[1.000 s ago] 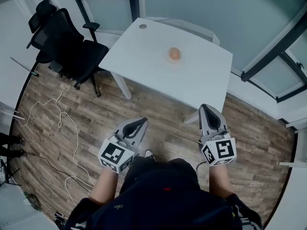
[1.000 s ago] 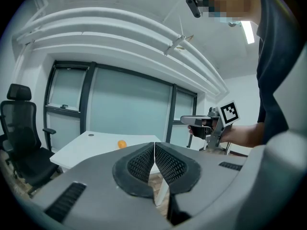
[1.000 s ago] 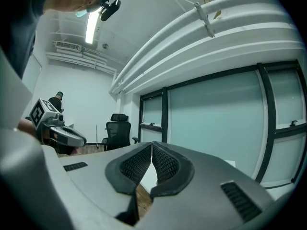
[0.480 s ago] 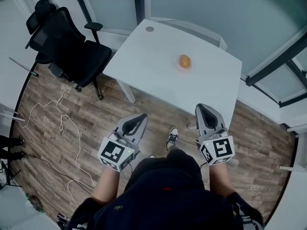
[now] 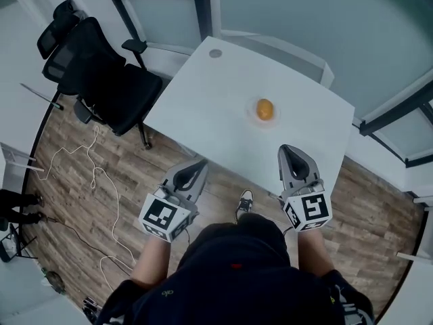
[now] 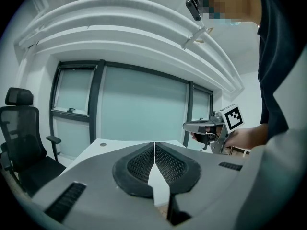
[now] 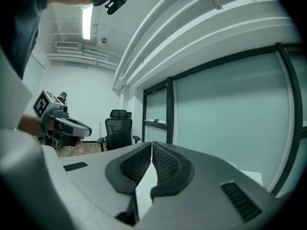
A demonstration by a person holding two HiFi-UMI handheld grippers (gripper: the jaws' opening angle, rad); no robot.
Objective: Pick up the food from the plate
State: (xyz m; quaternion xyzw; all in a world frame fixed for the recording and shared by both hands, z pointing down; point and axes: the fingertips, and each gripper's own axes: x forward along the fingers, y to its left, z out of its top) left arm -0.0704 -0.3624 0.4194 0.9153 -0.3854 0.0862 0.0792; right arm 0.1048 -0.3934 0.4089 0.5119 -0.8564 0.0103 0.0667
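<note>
head view: a round orange-brown food (image 5: pixel 264 109) sits on a small plate (image 5: pixel 252 115) on the white table (image 5: pixel 203 100), with the left gripper (image 5: pixel 200 164) and right gripper (image 5: pixel 290 149) near its front edge, both with jaws pressed together and empty.

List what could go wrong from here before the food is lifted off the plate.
1. The left gripper and right gripper are both shut, short of the table; reaching in without opening would likely shove the food.
2. The food looks round on a small plate; an off-centre pinch may roll it off.
3. Loose cable lies on the floor beyond the left gripper; a sidestep could snag it.
</note>
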